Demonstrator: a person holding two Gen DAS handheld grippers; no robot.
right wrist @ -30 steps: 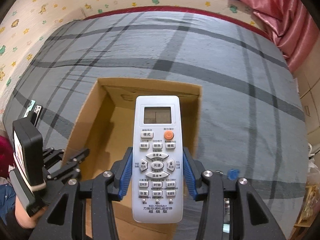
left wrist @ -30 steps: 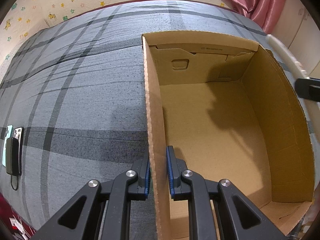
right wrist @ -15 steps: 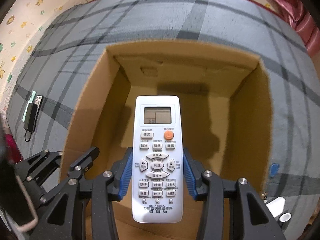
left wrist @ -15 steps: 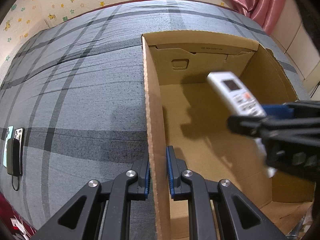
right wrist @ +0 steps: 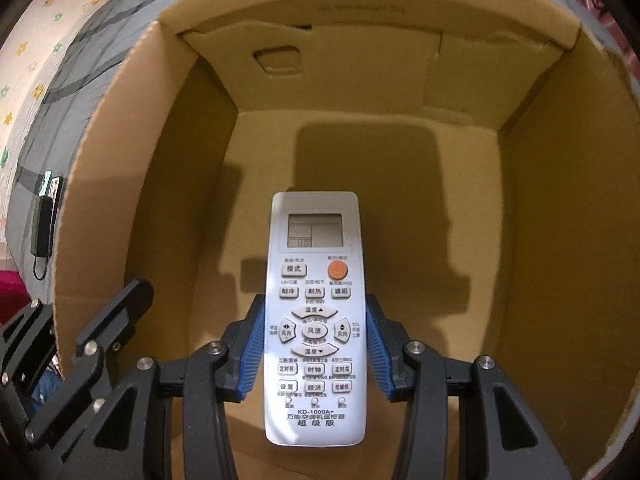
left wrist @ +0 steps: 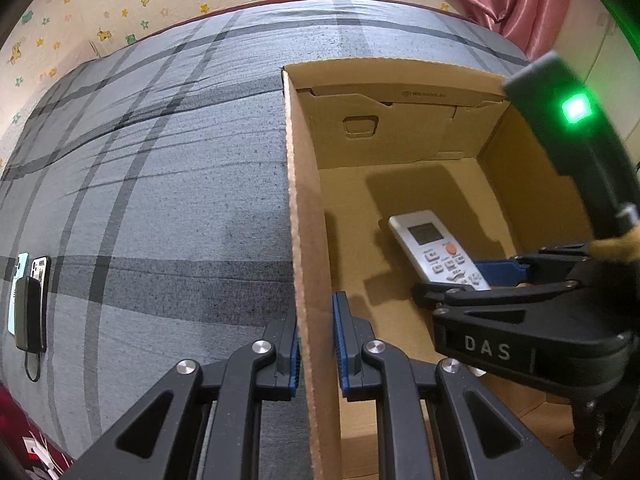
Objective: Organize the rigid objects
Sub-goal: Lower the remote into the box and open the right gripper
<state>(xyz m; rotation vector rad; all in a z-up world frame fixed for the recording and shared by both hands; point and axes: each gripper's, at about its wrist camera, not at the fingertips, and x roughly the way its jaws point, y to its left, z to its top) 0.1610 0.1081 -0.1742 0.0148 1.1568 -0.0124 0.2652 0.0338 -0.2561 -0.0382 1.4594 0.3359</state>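
Presently the right gripper (right wrist: 315, 344) is clamping a white remote control (right wrist: 315, 316) across its width, blue pads pressing both long edges near the middle of the keypad. The remote is hanging inside the cardboard box (right wrist: 568, 208), above the box floor and not touching it as far as the shadow beneath suggests. Its long axis is running straight ahead of the gripper, display end pointing toward the far wall of the box, label end lying back between the fingers. The left gripper (left wrist: 316, 344) is pinching the near left wall of the box, one pad inside and one outside, and is steadying it. Judged from this, the release calls only for a short descent toward the box floor, the remote landing flat, well clear of the pinched wall.
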